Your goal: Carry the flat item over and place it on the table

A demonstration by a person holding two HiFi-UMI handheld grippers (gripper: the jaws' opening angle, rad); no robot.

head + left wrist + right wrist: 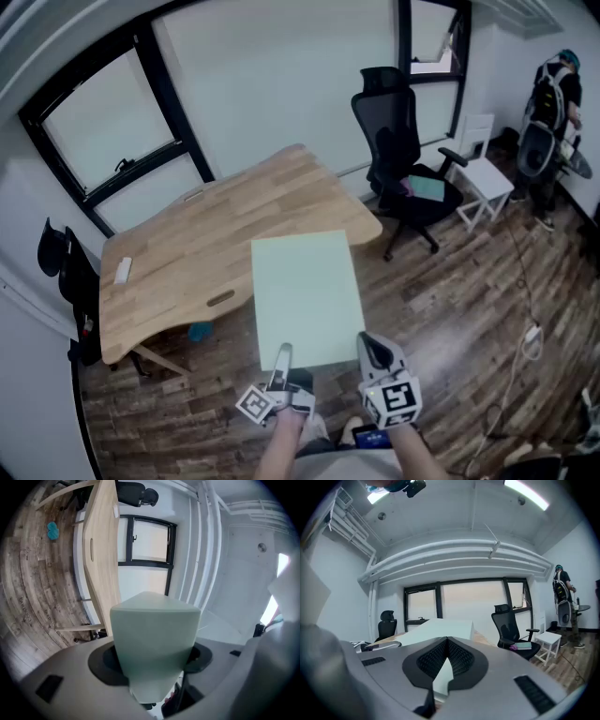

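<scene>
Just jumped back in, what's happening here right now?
A person is carrying the pale green flat board with both grippers. The left gripper and the right gripper are each clamped on its near edge. The board is held roughly level in the air, with its far edge reaching toward the wooden table. It has not been set down yet. A black office chair stands beyond the table.

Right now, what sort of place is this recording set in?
Most likely an office or small workroom: a wooden table, a black swivel office chair near it, and big black-framed windows along the wall.
</scene>
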